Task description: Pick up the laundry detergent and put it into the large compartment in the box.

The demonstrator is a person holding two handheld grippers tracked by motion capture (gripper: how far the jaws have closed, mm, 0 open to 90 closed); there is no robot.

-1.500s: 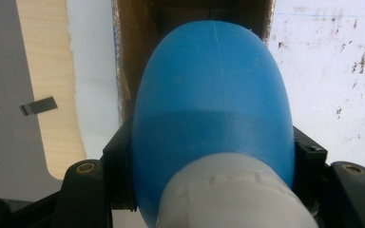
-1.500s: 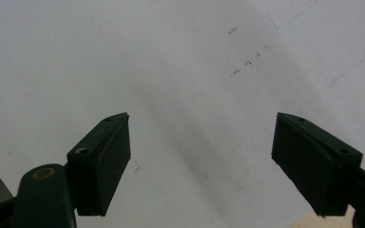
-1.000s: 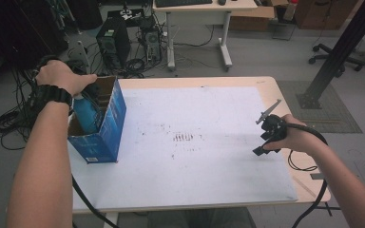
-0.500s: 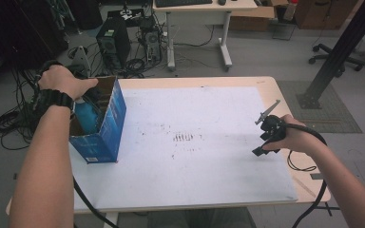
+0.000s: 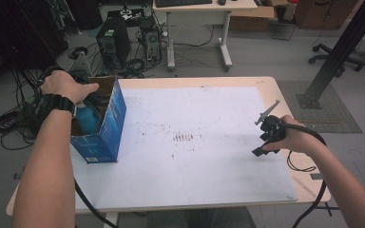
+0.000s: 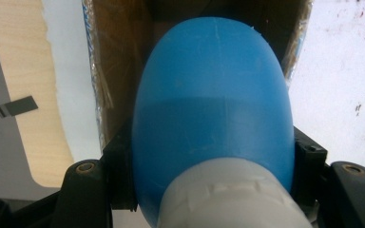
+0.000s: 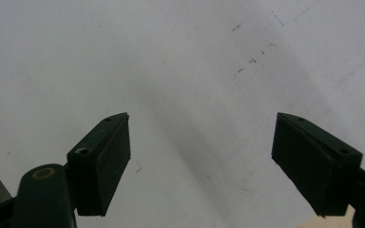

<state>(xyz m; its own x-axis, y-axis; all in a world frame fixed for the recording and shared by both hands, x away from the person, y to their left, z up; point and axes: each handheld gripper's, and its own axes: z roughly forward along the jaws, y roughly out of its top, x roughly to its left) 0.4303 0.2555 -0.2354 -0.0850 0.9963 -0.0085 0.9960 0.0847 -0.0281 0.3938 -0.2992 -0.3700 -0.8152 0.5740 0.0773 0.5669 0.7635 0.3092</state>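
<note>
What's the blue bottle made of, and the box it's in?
The bottle looks like smooth, matte blue plastic: it has a faint moulded seam and an even colour, with a white, probably plastic cap. The box seems to be cardboard: plain brown inside, with a glossy blue printed outside. The left gripper has its jaws around the bottle.
</note>
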